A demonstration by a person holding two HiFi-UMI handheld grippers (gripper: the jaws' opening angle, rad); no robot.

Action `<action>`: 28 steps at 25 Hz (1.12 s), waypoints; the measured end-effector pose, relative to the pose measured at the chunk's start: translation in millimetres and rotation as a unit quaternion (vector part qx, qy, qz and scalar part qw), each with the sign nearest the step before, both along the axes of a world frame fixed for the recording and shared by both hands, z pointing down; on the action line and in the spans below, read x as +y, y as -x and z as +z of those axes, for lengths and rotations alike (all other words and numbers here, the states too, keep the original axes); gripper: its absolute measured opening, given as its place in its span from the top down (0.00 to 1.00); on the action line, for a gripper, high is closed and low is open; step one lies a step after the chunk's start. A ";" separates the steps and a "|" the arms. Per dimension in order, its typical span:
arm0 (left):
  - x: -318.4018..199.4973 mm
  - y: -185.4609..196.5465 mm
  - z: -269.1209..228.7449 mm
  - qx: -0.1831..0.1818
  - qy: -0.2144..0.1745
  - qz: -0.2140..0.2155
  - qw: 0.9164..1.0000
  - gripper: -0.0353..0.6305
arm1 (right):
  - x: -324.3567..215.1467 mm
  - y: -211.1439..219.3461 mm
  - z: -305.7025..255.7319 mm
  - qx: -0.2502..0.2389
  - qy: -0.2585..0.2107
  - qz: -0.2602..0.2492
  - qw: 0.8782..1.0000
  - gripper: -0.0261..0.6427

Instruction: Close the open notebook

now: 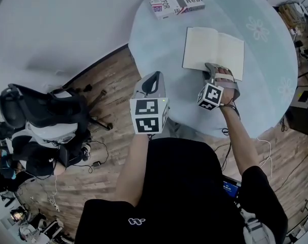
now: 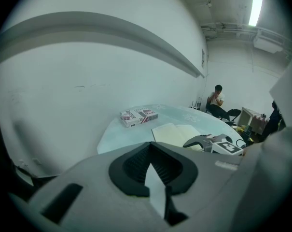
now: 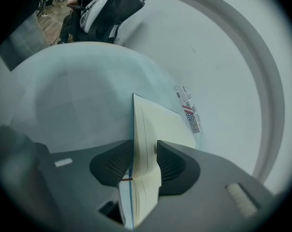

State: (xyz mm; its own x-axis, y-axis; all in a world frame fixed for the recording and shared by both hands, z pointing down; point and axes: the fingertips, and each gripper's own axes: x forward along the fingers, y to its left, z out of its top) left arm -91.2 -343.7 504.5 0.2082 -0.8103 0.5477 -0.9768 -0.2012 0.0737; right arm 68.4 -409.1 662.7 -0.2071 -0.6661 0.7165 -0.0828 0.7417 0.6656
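The open notebook (image 1: pixel 213 47) lies with cream pages up on the round pale-blue table (image 1: pixel 266 60). My right gripper (image 1: pixel 215 71) sits at the near edge of its right-hand half. In the right gripper view the jaws (image 3: pixel 145 153) stand apart, with that edge of the notebook (image 3: pixel 160 124) between them, one pad on the cover side and one on the page side. I see no squeeze on the pages. My left gripper (image 1: pixel 152 78) hovers over the table's near left rim, jaws together and empty (image 2: pixel 153 151). From there the notebook (image 2: pixel 177 133) and the right gripper (image 2: pixel 203 141) show ahead.
A closed book with a flag-print cover (image 1: pixel 175 0) lies at the table's far side, also visible as the flag-print book (image 2: pixel 138 116) (image 3: pixel 189 111). A black office chair (image 1: pixel 42 111) stands on the wood floor to the left. A person (image 2: pixel 215 98) sits far off.
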 end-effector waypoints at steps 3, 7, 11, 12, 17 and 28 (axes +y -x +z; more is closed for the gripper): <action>-0.5 -2.4 -2.0 -0.005 -0.007 -0.001 1.000 0.94 | 0.0 -1.4 3.9 0.012 -0.009 0.006 1.000 0.74; -0.5 -7.9 -2.2 -0.008 -0.011 0.002 1.000 0.94 | 2.6 -2.2 5.1 -0.016 -0.009 0.027 0.999 0.85; 0.5 -17.2 0.1 -0.006 -0.010 0.013 1.000 0.94 | 3.5 -5.1 -3.2 -0.066 0.000 0.060 0.996 0.88; 0.9 -19.1 0.7 -0.005 -0.010 0.014 1.000 0.94 | 3.4 -5.8 -6.4 -0.083 0.005 0.071 0.994 0.89; 2.8 -35.9 -5.3 0.002 -0.017 0.033 0.999 0.94 | 4.5 -20.4 -27.1 -0.246 0.048 0.179 0.951 0.90; 8.8 -58.7 -19.8 0.016 -0.034 0.059 0.998 0.94 | 13.5 -67.2 -35.2 -0.462 0.091 0.350 0.810 0.92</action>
State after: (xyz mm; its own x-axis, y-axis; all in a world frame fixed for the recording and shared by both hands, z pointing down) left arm -32.5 -334.9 484.7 0.3210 -0.8137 0.4846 -0.9432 -0.3208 0.0860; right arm 135.6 -395.5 627.5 -0.3288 -0.7528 0.5702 -0.9256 0.3766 -0.0365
